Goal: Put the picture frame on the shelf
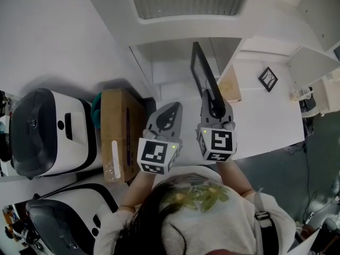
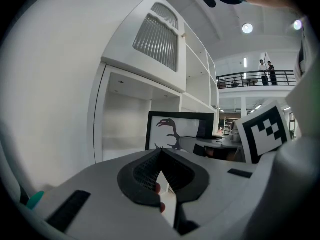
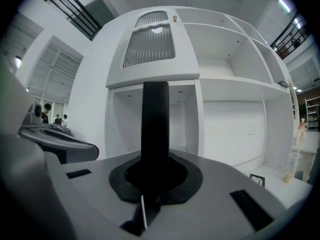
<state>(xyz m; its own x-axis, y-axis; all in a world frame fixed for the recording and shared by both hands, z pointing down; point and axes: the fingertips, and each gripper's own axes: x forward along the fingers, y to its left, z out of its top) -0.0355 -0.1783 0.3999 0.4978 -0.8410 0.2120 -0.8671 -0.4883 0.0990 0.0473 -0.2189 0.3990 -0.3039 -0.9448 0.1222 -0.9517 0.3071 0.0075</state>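
status. the right tongs (image 1: 215,109) are clamped on the picture frame (image 1: 204,74), pinching its lower border between the pads. in the right gripper view the black border rises straight up out of the jaws. the left tongs (image 1: 168,113) are pressed together with nothing between them and hover just beside the right pair.

location. the frame is in the air, upright and edge-on to the person, in front of the shelf (image 1: 159,54), facing the open compartment under the slatted door. it does not appear to rest on any board yet. the left gripper view shows its face, a dark bird-like figure on a white ground inside a black border.

handling. by its look, the frame is a thin, rigid, flat panel, and probably light. it will not bend, but held at one edge it may swing about the pinch point if moved sharply. the border looks smooth, so slipping is possible. treat any glazing as fragile and set the frame down without knocking the corners.

where to hold. grip the border only, near the middle of one side, as now. a second hold by the left tongs on a free side would likely steady it.
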